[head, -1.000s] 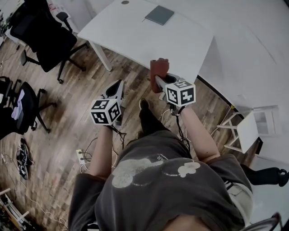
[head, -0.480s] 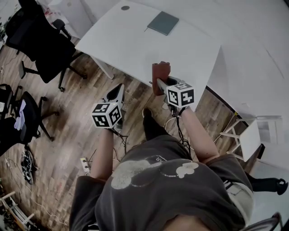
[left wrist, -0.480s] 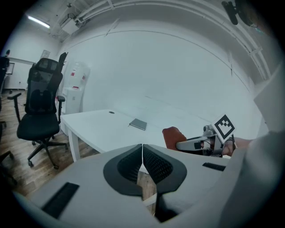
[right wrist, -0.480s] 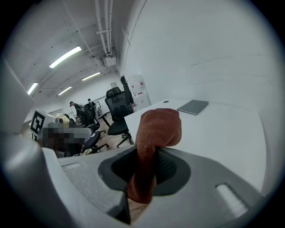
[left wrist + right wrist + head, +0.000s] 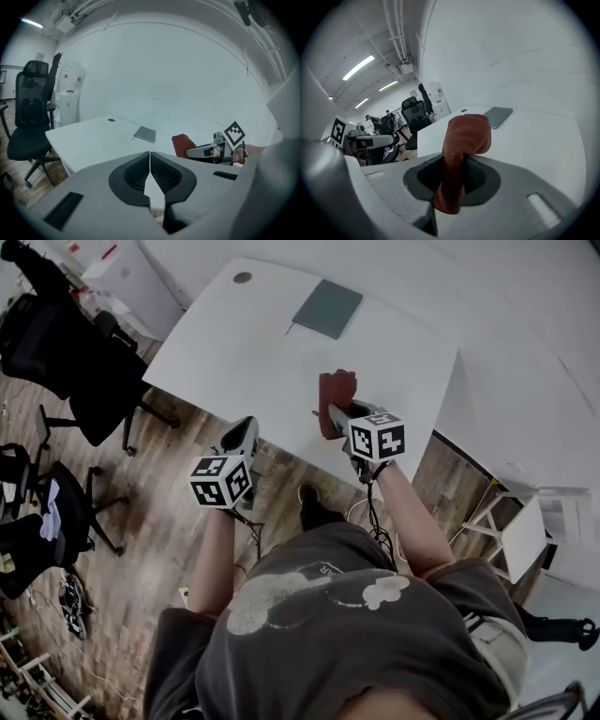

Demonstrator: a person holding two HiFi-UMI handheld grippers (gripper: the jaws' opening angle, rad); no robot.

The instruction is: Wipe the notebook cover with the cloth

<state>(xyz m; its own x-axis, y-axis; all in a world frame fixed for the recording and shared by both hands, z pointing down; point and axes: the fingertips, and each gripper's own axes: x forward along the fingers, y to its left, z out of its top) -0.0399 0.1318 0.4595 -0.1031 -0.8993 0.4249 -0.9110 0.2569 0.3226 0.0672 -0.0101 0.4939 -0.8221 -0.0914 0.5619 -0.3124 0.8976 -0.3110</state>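
We list: right gripper, jaws clenched on rust-red cloth; left gripper, jaws pressed together on nothing; grey notebook flat on white desk, far side.

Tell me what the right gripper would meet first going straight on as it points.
Probably the white table, touched by the cloth it holds; the notebook lies farther on, a little right of that line. Depth is unclear.
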